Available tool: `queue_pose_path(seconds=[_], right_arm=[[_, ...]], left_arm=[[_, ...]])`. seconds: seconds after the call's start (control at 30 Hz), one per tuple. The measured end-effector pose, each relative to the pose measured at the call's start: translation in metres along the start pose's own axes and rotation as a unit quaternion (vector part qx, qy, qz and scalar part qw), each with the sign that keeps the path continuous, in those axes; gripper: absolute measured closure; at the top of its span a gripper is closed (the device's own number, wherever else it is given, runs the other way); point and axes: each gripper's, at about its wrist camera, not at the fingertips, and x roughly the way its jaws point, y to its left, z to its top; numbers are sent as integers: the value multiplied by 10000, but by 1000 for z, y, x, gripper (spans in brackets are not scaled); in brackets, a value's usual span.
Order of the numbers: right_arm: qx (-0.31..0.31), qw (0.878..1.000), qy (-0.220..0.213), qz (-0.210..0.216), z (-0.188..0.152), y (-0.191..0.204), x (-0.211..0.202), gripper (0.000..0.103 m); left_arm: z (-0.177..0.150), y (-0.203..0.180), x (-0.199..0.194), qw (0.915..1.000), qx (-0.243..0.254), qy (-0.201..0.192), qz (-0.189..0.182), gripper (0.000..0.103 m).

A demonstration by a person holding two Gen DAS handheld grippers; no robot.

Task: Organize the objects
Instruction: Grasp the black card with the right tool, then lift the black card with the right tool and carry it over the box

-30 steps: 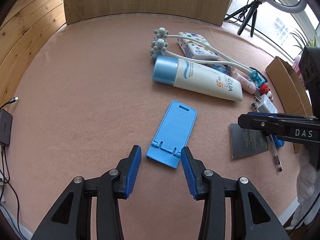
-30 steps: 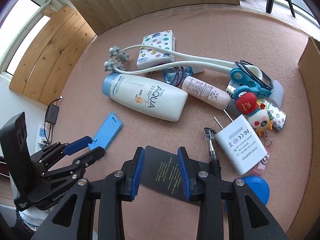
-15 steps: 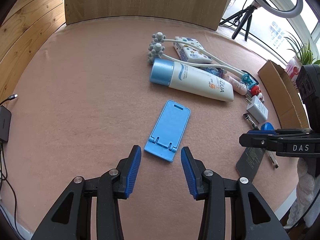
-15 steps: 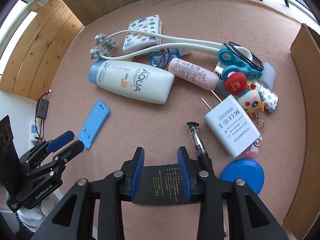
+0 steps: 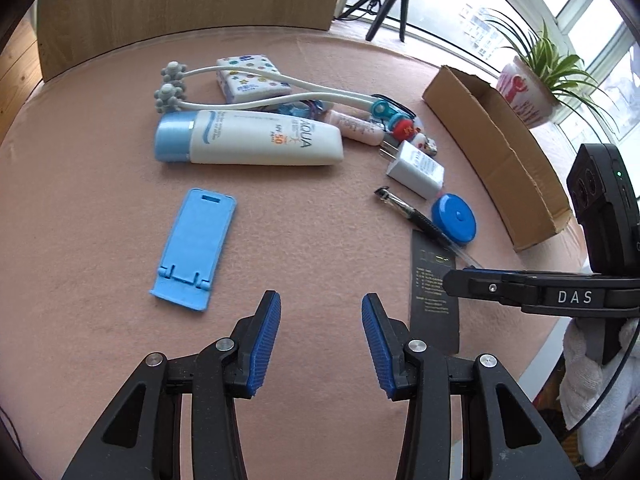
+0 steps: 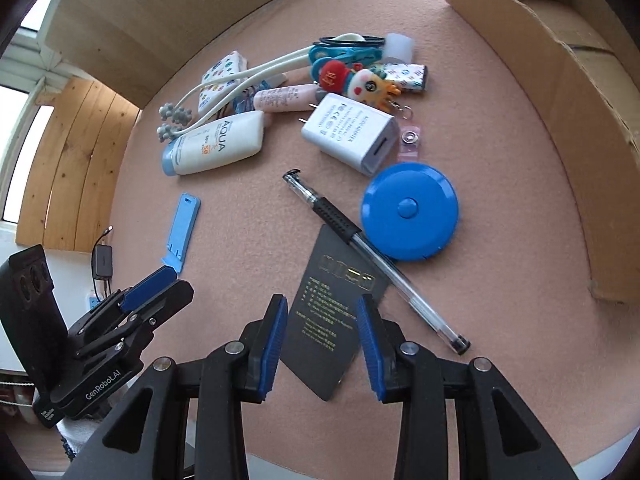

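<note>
- Counting the pink mat (image 6: 240,240): one black card (image 6: 332,320), one pen (image 6: 360,240), one blue tape measure (image 6: 410,210), one charger (image 6: 352,132).
- Right gripper (image 6: 322,346) was part-open, straddling the card's near end, pads clear.
- Left gripper (image 5: 321,346) was part-open, empty; phone stand (image 5: 194,242) lay ahead-left.

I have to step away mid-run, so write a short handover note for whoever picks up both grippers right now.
Left gripper: open, empty, over bare mat to the right of the blue phone stand.
Right gripper: open, holding nothing, astride the black card without pressing it.
Things: sunscreen, charger, pen lying across the card's corner, tape measure, massager and small items all loose on the mat.
Box: along the right side; what shows of its inside is bare.
Done: nothing sorted as far as I can see.
Left: everything, probably the card first.
</note>
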Motion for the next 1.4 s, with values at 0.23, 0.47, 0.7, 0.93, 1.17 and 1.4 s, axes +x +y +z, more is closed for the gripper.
queue_pose_path(seconds=[0.23, 0.47, 0.7, 0.93, 1.17, 1.4], right_arm=[[422, 9987, -78, 275, 1, -10, -1, 59], [129, 9999, -85, 52, 10, 11, 7, 55], [-228, 9997, 9, -4, 24, 31, 19, 55], [-630, 9979, 157, -9, 32, 51, 29, 55], [-1059, 9934, 133, -414, 23, 60, 27, 55], [-1788, 9773, 75, -1130, -7, 82, 34, 54]], left_arm=[[-2, -37, 27, 9970, 461, 411, -473, 57], [-4, -43, 33, 9950, 427, 439, -786, 56], [-11, -44, 32, 9933, 285, 380, -1050, 56], [-23, -34, 24, 9916, 49, 344, -1245, 57], [-29, 6, -3, 9993, -246, 34, -279, 57], [-18, 56, -6, 9974, -683, -164, 164, 56]])
